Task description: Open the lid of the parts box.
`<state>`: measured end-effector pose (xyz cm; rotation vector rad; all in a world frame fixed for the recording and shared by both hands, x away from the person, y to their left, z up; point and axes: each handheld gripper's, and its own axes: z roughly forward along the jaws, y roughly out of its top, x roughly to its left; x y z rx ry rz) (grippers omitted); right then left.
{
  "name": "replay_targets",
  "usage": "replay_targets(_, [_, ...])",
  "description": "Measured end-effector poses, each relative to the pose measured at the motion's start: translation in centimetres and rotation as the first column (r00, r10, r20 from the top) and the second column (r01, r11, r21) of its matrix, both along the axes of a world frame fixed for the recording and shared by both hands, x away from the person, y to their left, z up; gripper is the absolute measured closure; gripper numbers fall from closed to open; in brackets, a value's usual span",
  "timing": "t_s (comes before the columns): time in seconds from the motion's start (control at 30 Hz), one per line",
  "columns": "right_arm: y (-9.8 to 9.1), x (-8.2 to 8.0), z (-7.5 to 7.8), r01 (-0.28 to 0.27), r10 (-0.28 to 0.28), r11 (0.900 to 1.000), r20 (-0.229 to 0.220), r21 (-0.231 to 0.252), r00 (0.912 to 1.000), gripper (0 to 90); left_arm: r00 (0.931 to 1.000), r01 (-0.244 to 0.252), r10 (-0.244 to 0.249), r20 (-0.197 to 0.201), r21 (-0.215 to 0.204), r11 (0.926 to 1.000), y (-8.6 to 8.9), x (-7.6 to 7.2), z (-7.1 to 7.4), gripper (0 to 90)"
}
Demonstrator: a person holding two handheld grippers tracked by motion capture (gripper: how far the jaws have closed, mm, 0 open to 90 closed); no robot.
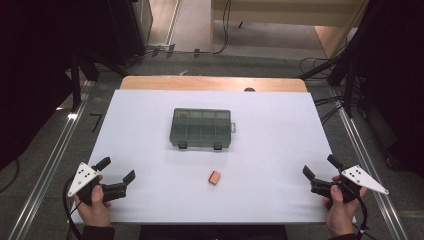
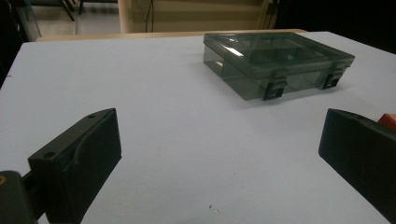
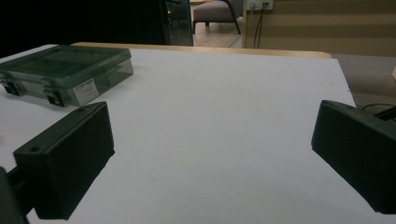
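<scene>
Resting at the near corners of the white table [image 1: 150, 150], well apart from everything on it. Left gripper [image 1: 119, 172] sitting at about seven o'clock of the high view, jaws standing wide apart with nothing between them, likely readied for a reach rather than a grip. Right gripper [image 1: 320, 169] waiting at about five o'clock, jaws likewise spread and empty, angled inward toward the middle.

Lying near the centre, slightly toward twelve o'clock: a smoky clear compartment box [image 1: 201, 128], lid down and both front latches facing the person, probably turned that way for easy unclipping from the near side. Same box appearing at about one o'clock in the left gripper view [image 2: 275, 63] and at about ten o'clock in the right gripper view [image 3: 65, 70].

Sitting at about six o'clock of the box, apart from it: a small orange block [image 1: 214, 177], loose on the sheet between both grippers, peeking out behind a jaw at three o'clock in the left gripper view [image 2: 387, 120]. Seemingly waiting to be stowed in the box.
</scene>
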<state>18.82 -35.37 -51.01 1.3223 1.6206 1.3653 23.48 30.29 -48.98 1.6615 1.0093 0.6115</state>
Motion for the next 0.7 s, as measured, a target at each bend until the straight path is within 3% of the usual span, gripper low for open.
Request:
replay_targets(0.17, [0.4,-0.1,0.3,-0.006,0.006,0.9999,0.001,-0.01,1.0,0.0,0.9999,0.011,-0.011,-0.008,-0.008,0.9999,-0.2,0.2,0.2,0.0])
replay_targets(0.37, [1.0,-0.3,1.0,-0.035,0.035,0.9994,0.01,-0.001,0.9993,0.0,0.9998,0.021,-0.021,0.008,0.012,0.9997,-0.9,0.0,0.8,0.0])
replay_targets(0.5, [1.2,-0.2,1.2,-0.051,0.051,0.9987,0.003,0.003,0.9987,0.0,0.9992,0.037,-0.037,0.014,0.012,0.9993,-2.2,0.0,1.4,0.0])
replay_targets(0.57, [1.4,-0.2,1.3,-0.051,0.051,0.9987,-0.004,-0.001,0.9987,0.0,0.9988,0.042,-0.043,0.023,0.031,0.9986,-2.8,-0.1,1.9,0.0])
replay_targets(0.7, [1.9,-0.2,1.8,-0.06,0.06,0.9981,-0.002,-0.014,0.9982,0.0,0.9978,0.058,-0.058,0.03,0.015,0.9982,-3.5,0.0,2.5,0.0])
